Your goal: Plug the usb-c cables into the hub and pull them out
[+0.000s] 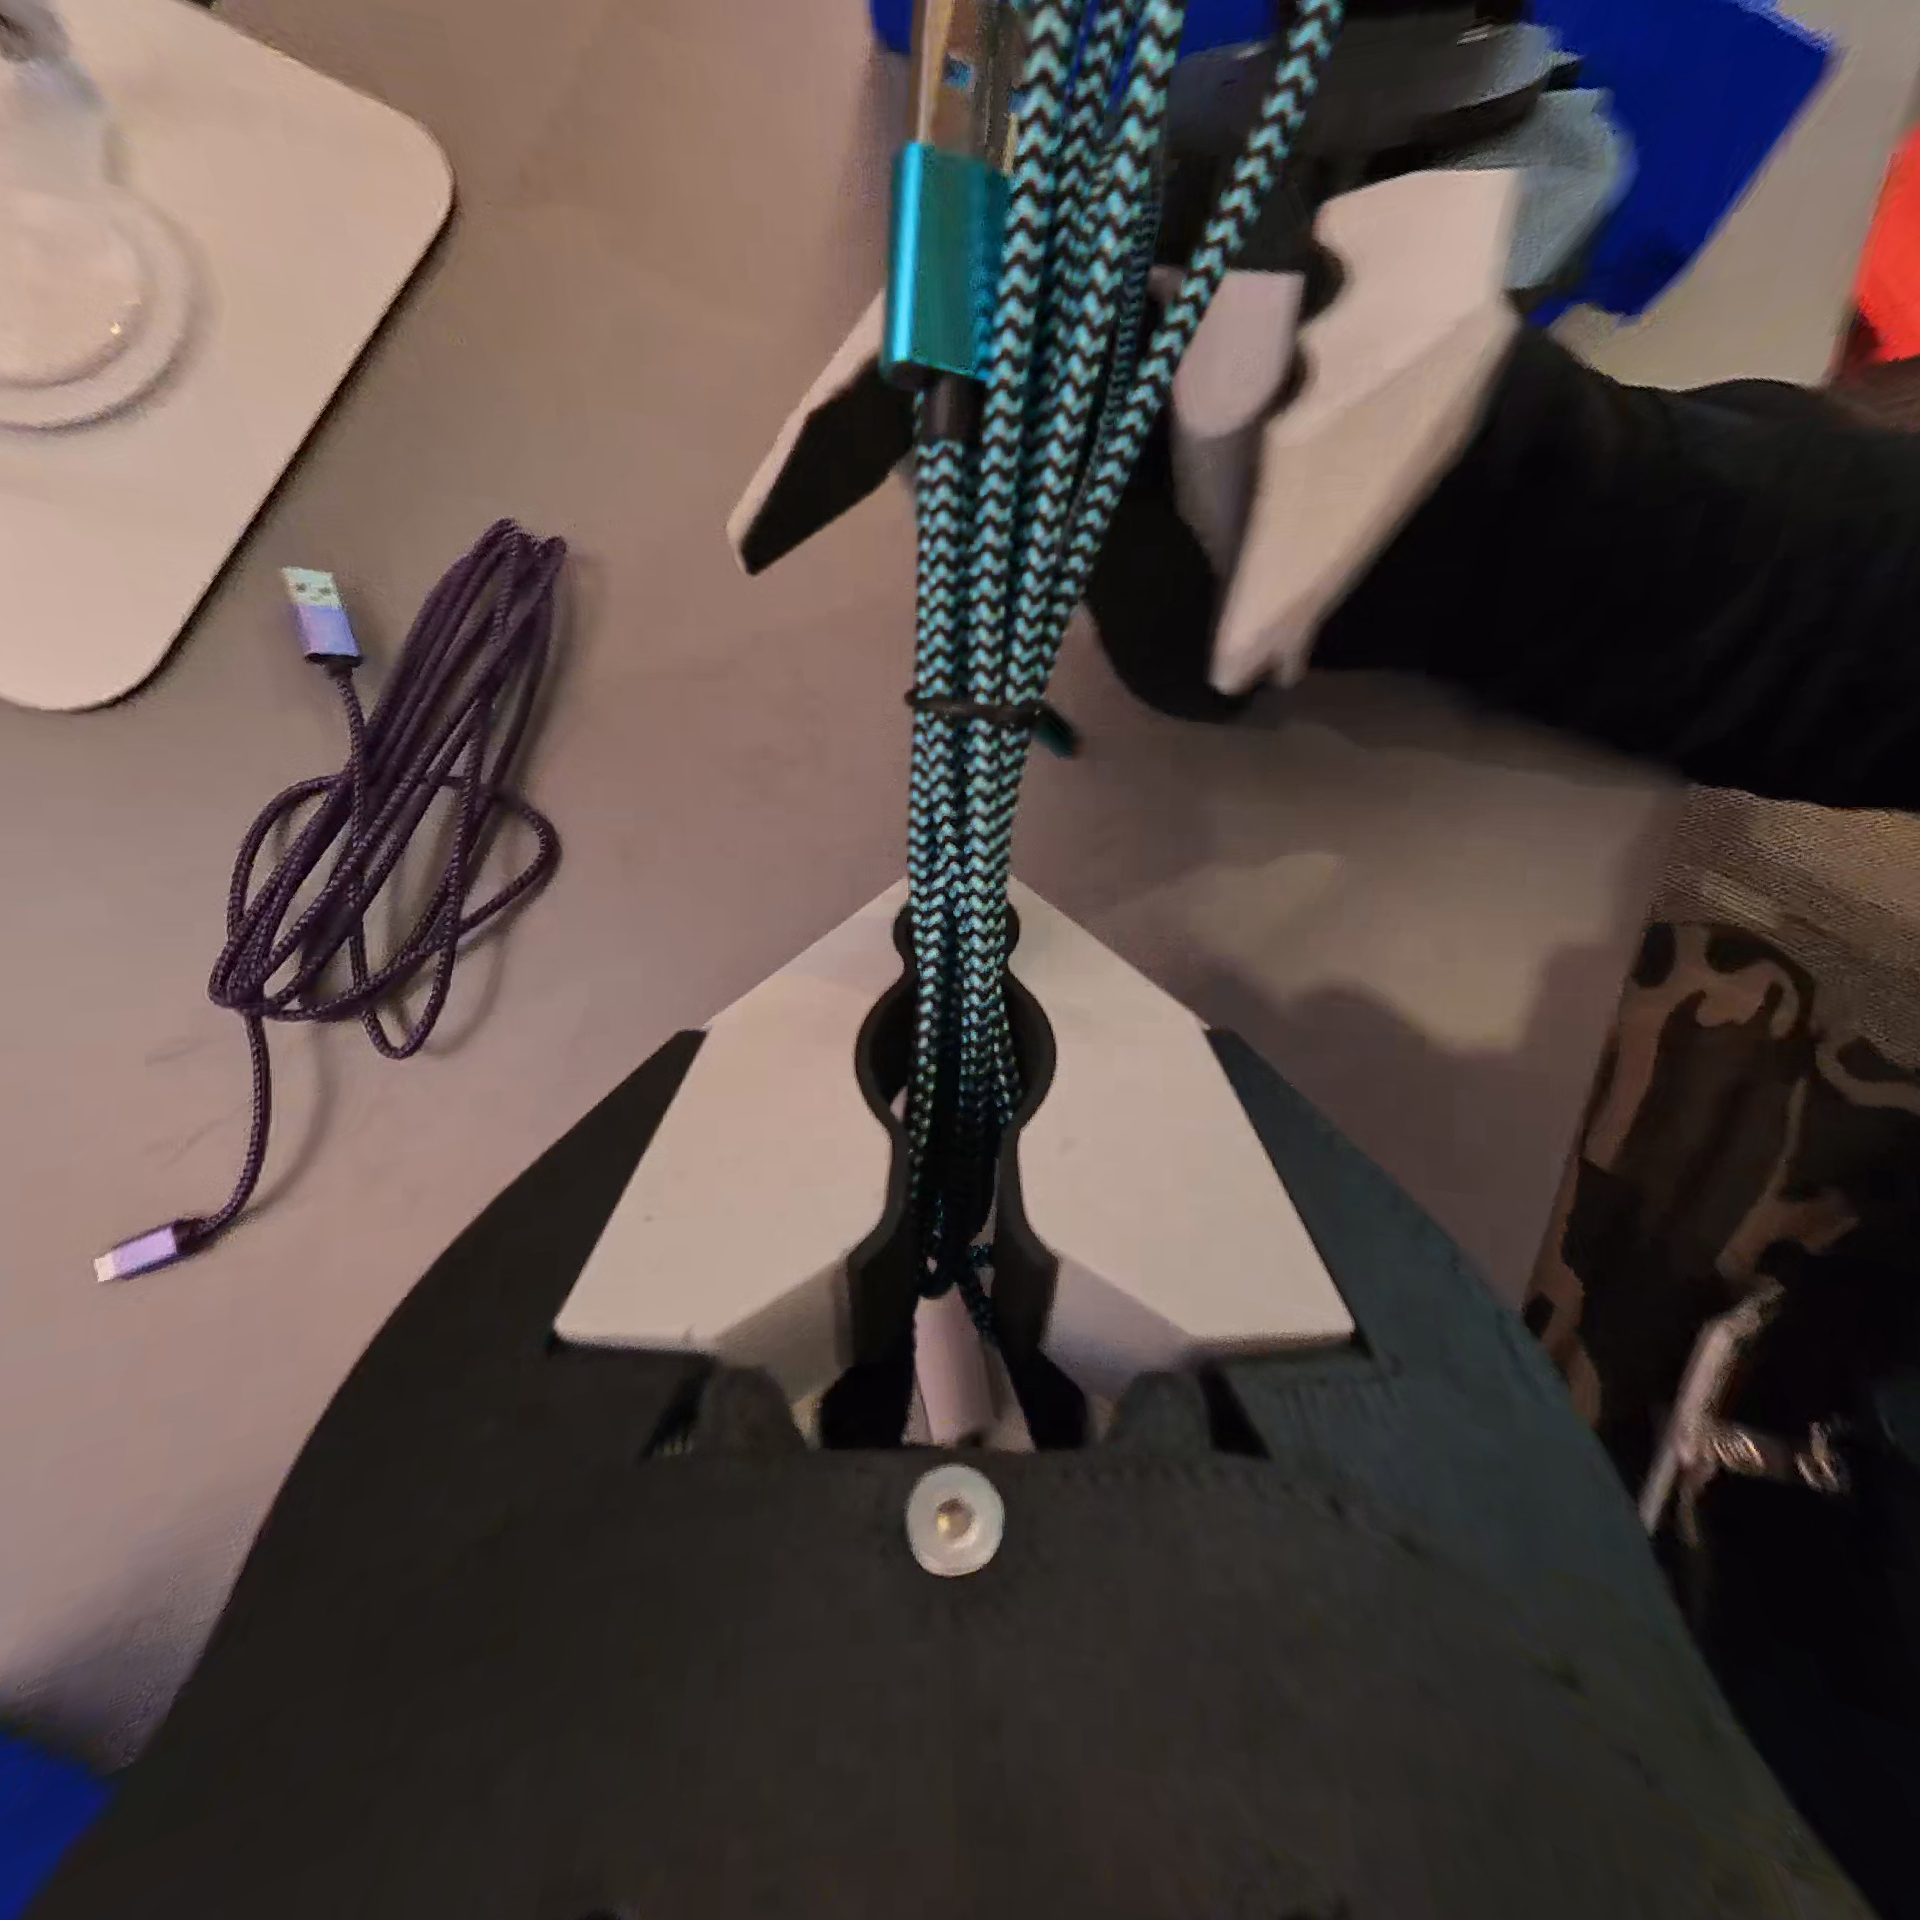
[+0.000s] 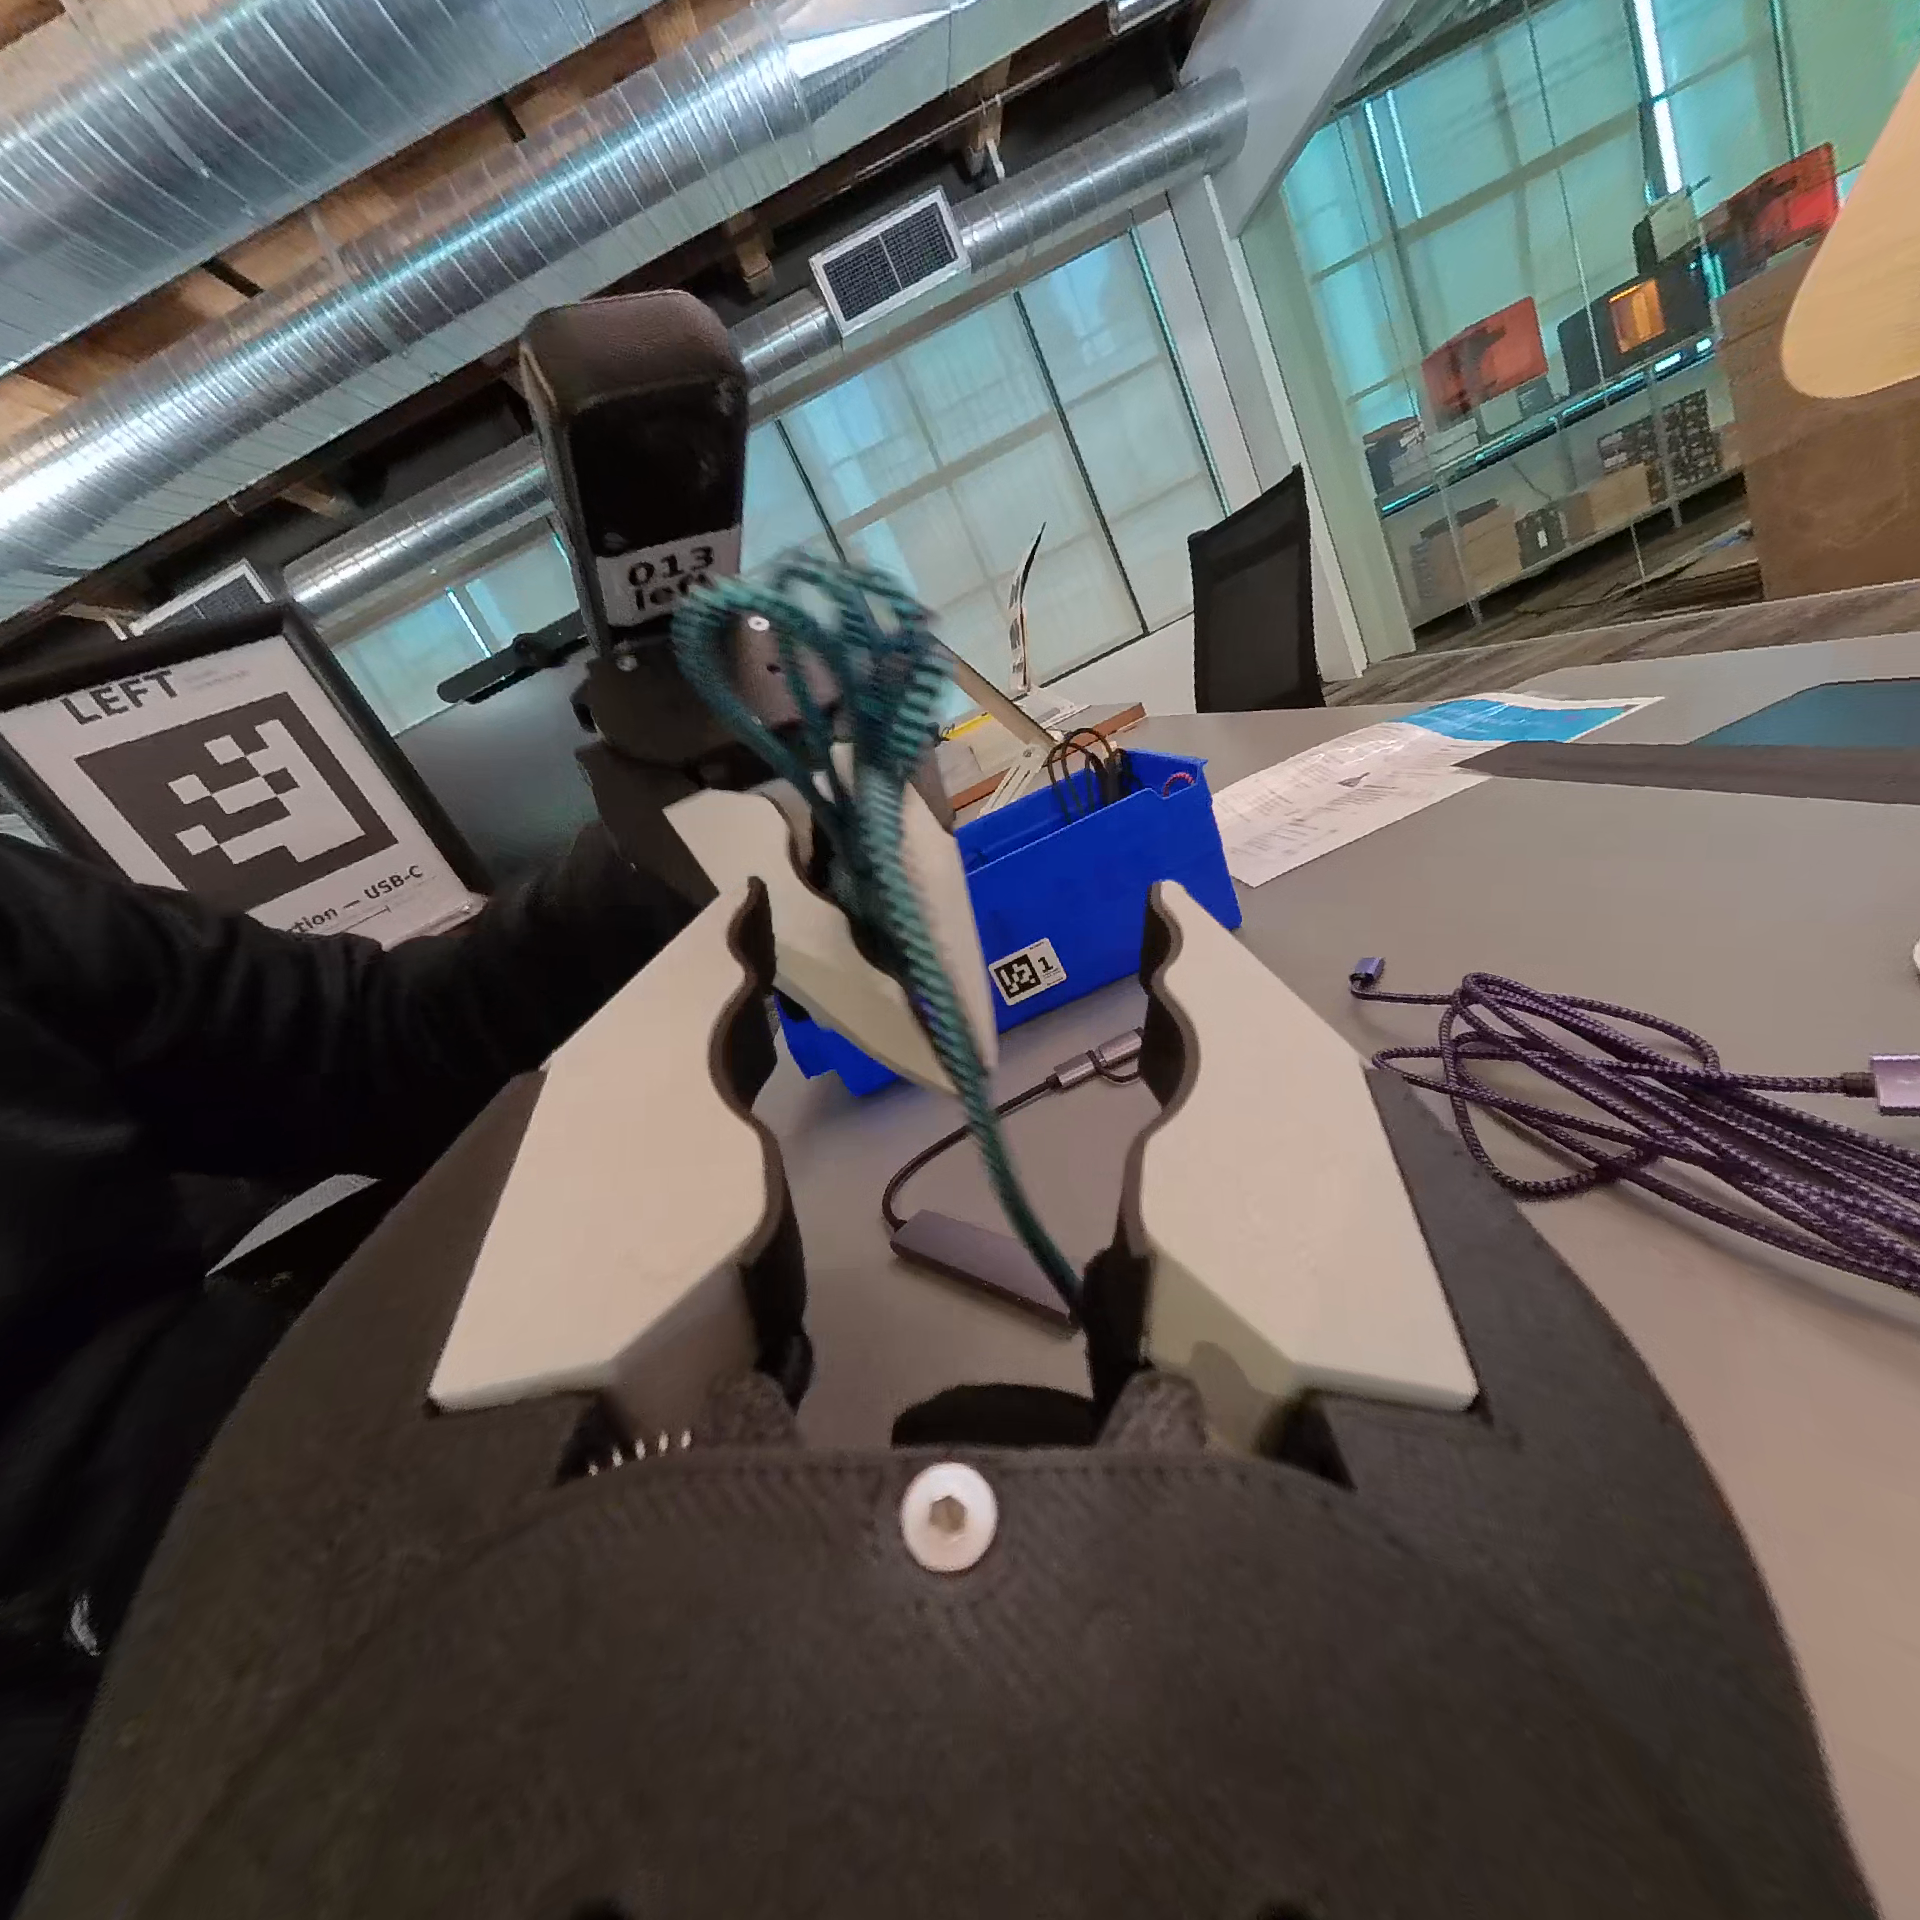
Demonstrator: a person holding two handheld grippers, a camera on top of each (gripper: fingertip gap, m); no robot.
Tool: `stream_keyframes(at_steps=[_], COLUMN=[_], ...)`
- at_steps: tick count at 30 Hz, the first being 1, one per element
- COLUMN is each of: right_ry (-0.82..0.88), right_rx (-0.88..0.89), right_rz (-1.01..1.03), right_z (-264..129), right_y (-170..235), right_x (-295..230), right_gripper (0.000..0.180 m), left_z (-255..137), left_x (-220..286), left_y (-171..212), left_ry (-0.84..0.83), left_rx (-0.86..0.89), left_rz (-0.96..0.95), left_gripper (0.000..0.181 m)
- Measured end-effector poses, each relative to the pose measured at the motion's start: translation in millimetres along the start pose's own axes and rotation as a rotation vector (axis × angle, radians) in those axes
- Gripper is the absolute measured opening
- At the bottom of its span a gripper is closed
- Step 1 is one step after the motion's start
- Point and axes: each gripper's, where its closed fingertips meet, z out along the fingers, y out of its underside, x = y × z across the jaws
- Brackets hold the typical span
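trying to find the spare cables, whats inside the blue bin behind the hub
Over the blue bin's rim, a few dark looped cables and a bit of red wire stick up. Its walls hide everything lower, and the left gripper's fingers cover its left end.

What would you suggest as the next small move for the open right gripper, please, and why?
Probably close the right gripper on the teal-and-black braided cable near its teal metal plug. The left gripper already clamps the tied bundle, the right one's jaws stand open around those strands, and the slim grey hub lies on the grey table, with nothing seen plugged in.
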Motion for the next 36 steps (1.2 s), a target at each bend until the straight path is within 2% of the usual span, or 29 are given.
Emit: stream_keyframes(at_steps=[5,7,8,9,10,12,13,14,16,21,24,26,28,30,32,36], right_ry=[0.053,0.066,0.054,0.06,0.07,0.101,0.107,0.123,0.16,0.359,0.662,0.884,1.006,1.001,0.941,0.844], right_rx=[-0.024,-0.034,-0.033,-0.027,-0.037,-0.072,-0.08,-0.071,-0.059,-0.191,-0.427,-0.709,-1.008,-1.264,-1.439,-1.611], right_rz=[0.005,-0.026,-0.037,-0.043,-0.045,-0.038,-0.027,-0.028,-0.055,-0.375,-0.623,-0.712,-0.702,-0.65,-0.574,-0.41], right_z=[6,7,6,5,4,2,-1,-6,-24,-95,-161,-218,-273,-314,-340,-369], right_y=[6,7,7,6,7,7,3,-5,-29,-108,-139,-135,-114,-79,-42,14], right_x=[3,0,-3,-4,-5,-7,-11,-16,-29,-89,-83,-57,-30,-8,9,33], right_gripper=[0.071,0.048,0.02,0.01,0.006,0.004,0.004,0.003,0.002,0.003,0.003,0.003,0.003,0.003,0.003,0.005], left_z=[38,47,52,56,58,54,47,39,23,-4,-12,-14,-15,-13,-10,-9], left_x=[6,13,20,24,27,33,40,45,46,21,2,-9,-16,-20,-21,-22], left_y=[-8,-12,-13,-14,-15,-20,-26,-31,-33,-18,-9,-3,4,11,17,24], left_ry=[-0.064,-0.065,-0.036,-0.015,-0.005,0.032,0.077,0.113,0.129,-0.001,-0.041,-0.068,-0.081,-0.098,-0.111,-0.101], left_rx=[0.004,0.025,0.034,0.041,0.053,0.097,0.143,0.192,0.243,0.26,0.247,0.24,0.229,0.203,0.176,0.138], left_rz=[-0.014,0.007,-0.003,-0.017,-0.024,-0.019,-0.024,-0.032,-0.025,0.064,0.01,-0.019,-0.032,-0.033,-0.023,-0.021], left_gripper=[0.004,0.003,0.003,0.004,0.007,0.018,0.03,0.039,0.047,0.042,0.04,0.039,0.039,0.038,0.037,0.037])
